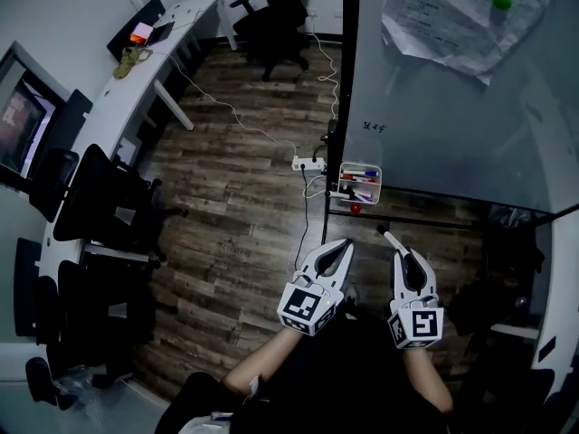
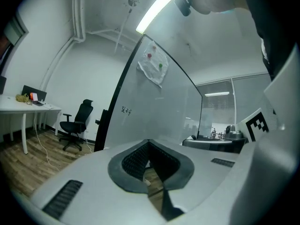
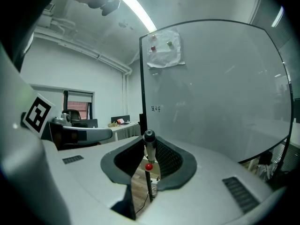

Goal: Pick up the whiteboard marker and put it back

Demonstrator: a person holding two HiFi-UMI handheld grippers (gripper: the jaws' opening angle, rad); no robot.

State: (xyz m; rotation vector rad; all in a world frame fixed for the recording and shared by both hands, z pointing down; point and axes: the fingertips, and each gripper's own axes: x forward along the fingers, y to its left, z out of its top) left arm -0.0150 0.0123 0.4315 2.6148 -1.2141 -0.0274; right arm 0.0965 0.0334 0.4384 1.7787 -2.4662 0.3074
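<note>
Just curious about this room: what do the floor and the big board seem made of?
Floor: matt wood-look planks, grain and seams visible; possibly laminate. Board: smooth, glossy panel, faint reflections; glass or coated metal, dark frame.

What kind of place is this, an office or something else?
Most likely an office or meeting room. A large glossy whiteboard on a black frame stands at the right, a long white desk runs along the wall, and a black swivel office chair sits at its far end.

Whiteboard (image 1: 452, 107) common to all three views
</note>
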